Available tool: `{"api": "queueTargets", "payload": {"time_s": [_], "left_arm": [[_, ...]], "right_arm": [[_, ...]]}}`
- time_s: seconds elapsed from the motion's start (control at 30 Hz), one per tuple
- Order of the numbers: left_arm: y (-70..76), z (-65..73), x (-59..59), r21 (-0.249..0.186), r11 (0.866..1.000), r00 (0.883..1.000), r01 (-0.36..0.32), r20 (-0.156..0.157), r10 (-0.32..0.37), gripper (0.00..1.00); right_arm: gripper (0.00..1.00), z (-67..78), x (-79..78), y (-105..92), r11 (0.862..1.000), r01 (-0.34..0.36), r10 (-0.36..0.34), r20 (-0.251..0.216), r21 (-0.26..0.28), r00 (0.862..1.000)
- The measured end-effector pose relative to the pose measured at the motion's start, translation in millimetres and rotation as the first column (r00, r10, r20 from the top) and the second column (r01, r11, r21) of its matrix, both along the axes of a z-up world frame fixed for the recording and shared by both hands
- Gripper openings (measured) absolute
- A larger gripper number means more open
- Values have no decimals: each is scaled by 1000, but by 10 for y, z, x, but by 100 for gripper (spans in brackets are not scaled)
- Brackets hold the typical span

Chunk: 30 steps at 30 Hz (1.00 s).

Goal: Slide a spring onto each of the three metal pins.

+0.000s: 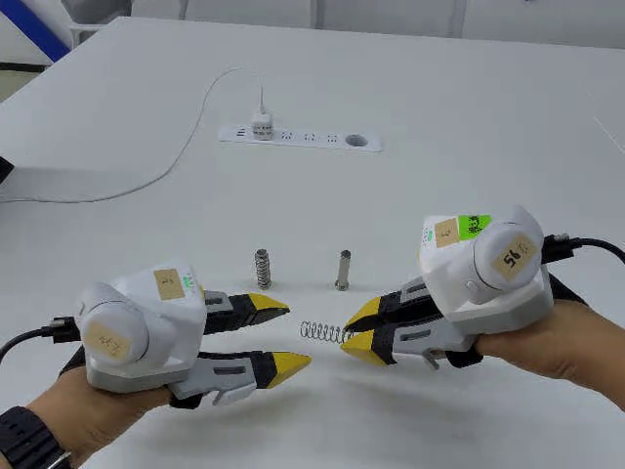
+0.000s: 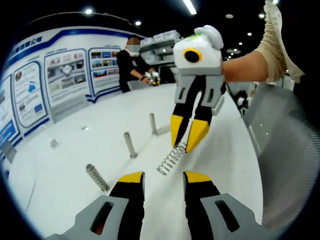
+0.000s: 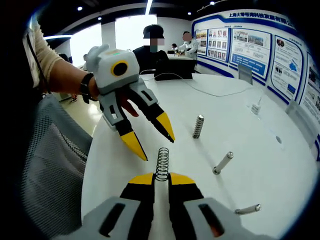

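The left hand-held gripper [image 1: 286, 335] is hovering with its jaws spread wide and gripping nothing, likely ready to steady the coil. Behind it, the loaded pin [image 1: 263, 269] is standing upright on the surface [image 1: 410, 195], already carrying its coil. The spring [image 1: 325, 331] is hanging between the two tools, its long axis nearly level and its free end pointing left. Beyond it, the bare pin [image 1: 343, 271] is standing upright. The right hand-held gripper [image 1: 354, 335] is pinching the spring's right end, probably so that the open end can be led onto a pin.
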<state>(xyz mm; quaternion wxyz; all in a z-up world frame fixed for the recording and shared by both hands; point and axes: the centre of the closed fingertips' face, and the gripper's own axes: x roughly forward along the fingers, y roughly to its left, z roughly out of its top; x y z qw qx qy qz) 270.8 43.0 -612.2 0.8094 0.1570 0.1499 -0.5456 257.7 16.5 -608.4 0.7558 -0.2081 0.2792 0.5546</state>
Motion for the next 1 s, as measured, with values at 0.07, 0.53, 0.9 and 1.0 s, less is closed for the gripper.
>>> {"api": "queueTargets", "payload": {"time_s": [0.07,0.53,0.9,1.0], "left_arm": [[-15,0,-9,4,1000,1000,11,10,-11,28],[-70,-32,-66,33,998,997,60,50,-61,13],[-95,-22,-62,16,999,999,48,24,-48,11],[-111,-14,-68,5,999,999,39,8,-39,11]], "right_arm": [[11,12,-14,13,1000,-7,7,-3,1,1000],[11,83,-94,58,1000,-30,30,-41,3,999],[11,330,-42,182,997,-26,25,7,67,1000],[11,359,-38,209,997,-27,25,17,77,1000]]}}
